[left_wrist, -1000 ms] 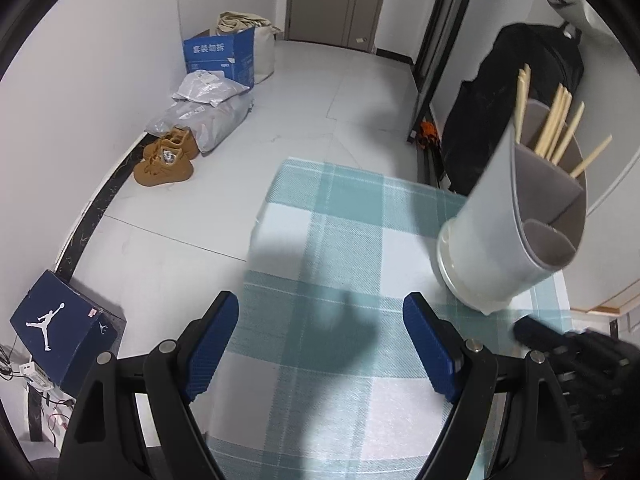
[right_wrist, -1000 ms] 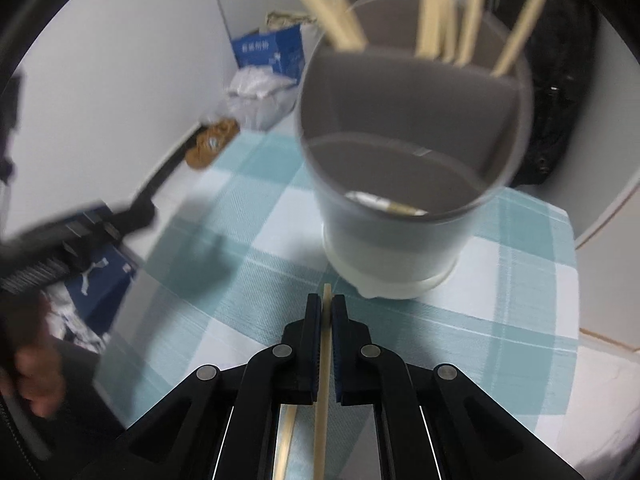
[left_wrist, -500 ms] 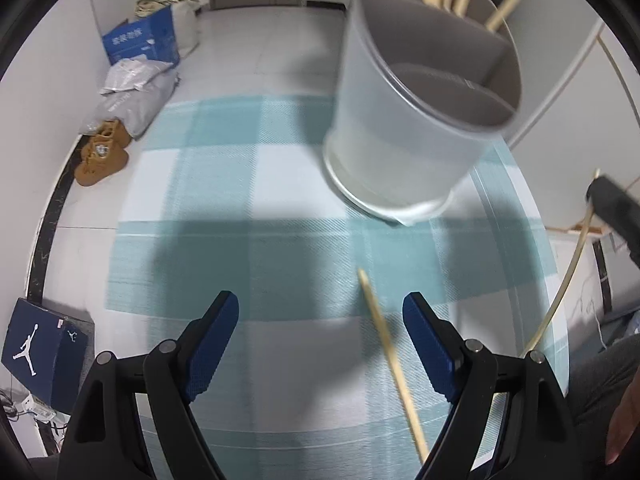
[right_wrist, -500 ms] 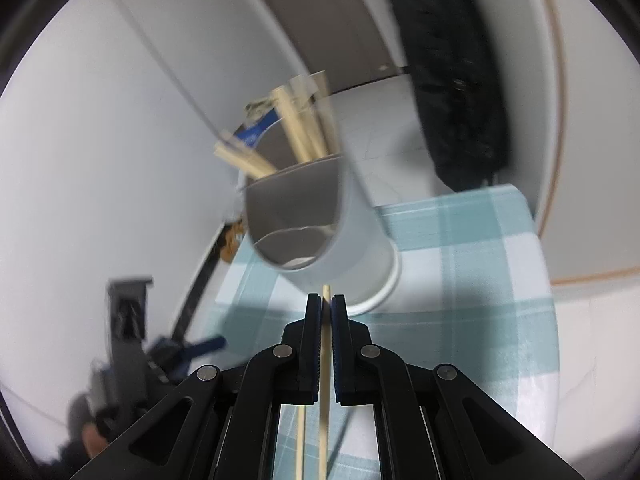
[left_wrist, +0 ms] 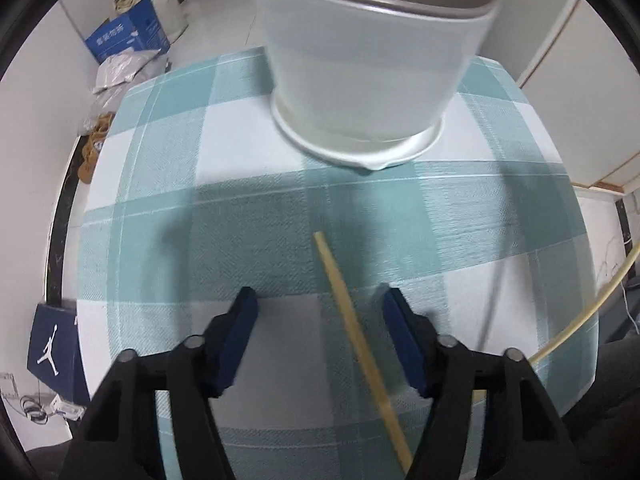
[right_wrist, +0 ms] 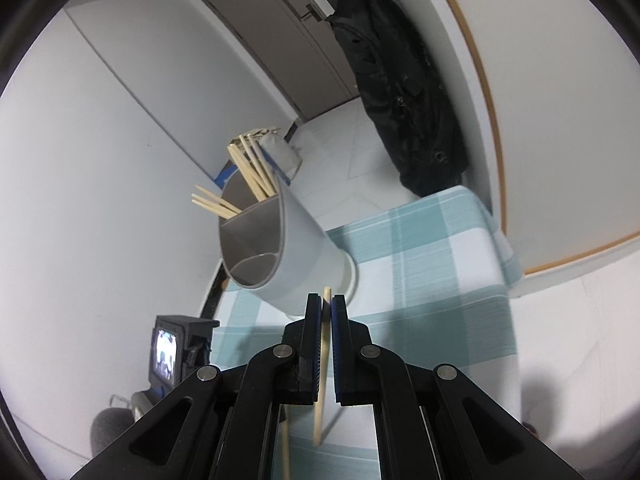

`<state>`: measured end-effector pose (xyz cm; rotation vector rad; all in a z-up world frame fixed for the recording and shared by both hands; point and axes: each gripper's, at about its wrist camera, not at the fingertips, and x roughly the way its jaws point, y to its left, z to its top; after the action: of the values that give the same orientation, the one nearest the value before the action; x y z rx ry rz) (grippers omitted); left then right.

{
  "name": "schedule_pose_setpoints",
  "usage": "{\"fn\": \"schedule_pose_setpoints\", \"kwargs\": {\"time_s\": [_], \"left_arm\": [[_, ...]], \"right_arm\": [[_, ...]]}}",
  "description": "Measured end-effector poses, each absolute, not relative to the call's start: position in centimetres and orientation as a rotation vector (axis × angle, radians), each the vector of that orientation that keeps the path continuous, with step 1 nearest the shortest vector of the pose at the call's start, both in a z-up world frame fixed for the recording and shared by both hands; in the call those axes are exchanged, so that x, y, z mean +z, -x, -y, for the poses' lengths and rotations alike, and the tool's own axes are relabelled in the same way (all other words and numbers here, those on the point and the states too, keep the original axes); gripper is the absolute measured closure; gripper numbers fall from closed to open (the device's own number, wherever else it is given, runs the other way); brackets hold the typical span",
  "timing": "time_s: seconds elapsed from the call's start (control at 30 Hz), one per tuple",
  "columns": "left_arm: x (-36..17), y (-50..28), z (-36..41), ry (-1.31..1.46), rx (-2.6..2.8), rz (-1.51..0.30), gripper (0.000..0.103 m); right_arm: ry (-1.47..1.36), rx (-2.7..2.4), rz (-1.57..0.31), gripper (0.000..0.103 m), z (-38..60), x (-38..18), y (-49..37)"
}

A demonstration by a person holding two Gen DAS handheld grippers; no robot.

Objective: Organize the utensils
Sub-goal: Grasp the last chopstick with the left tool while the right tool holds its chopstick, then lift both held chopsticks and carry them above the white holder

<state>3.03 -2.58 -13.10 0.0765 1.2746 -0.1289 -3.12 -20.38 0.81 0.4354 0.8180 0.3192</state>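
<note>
Chopstick, left tool: on the desk between our spread jaws, which have just been closing; not yet touched.
Right tool: pinching another chopstick, now lifted.
Holder: toward the desk's far edge, chopsticks inside.
Meaning: both sticks should go in next.

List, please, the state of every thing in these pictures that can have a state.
Left gripper: open, jaws just closing around the loose chopstick, which lies flat on the tablecloth.
Right gripper: shut on a chopstick.
Utensil holder: upright, back compartment holds chopsticks.
</note>
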Motion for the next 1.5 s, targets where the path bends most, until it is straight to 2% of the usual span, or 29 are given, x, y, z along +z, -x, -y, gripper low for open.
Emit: {"fn": "schedule_pose_setpoints", "kwargs": {"time_s": [0.07,0.1,0.23,0.27,0.5,0.63,0.9,1.07,1.5], "left_arm": [[-12.9,-3.1,3.0,-0.081,-0.145,-1.269,0.063],[-12.9,-3.1,3.0,-0.081,-0.150,-1.269,0.066],[-12.8,-3.0,3.8,-0.093,-0.180,-1.262,0.096],[-12.9,-3.0,4.1,-0.106,-0.187,-1.261,0.099],[-13.0,-3.5,3.9,-0.065,-0.189,-1.261,0.101],[-11.8,-3.3,3.3,-0.046,-0.171,-1.203,0.101],[-5.0,-0.5,2.8,0.030,-0.175,-0.913,0.101],[-2.8,0.7,2.8,0.056,-0.201,-0.808,0.101],[-0.9,1.9,1.9,0.032,-0.219,-0.737,0.101]], "right_arm": [[-0.444,0.316,-0.820,0.099,20.7,0.5,3.2],[-0.452,0.316,-0.823,0.099,20.9,0.4,3.1],[-0.468,0.313,-0.828,0.099,21.4,0.3,3.2],[-0.465,0.314,-0.825,0.099,21.3,0.3,3.2],[-0.439,0.298,-0.813,0.099,21.1,0.4,3.3],[-0.425,0.285,-0.810,0.099,21.1,0.3,3.3],[-0.393,0.295,-0.782,0.099,20.4,0.7,3.8],[-0.335,0.316,-0.751,0.099,18.9,1.3,4.4],[-0.208,0.328,-0.653,0.099,15.5,2.8,5.7]]}}
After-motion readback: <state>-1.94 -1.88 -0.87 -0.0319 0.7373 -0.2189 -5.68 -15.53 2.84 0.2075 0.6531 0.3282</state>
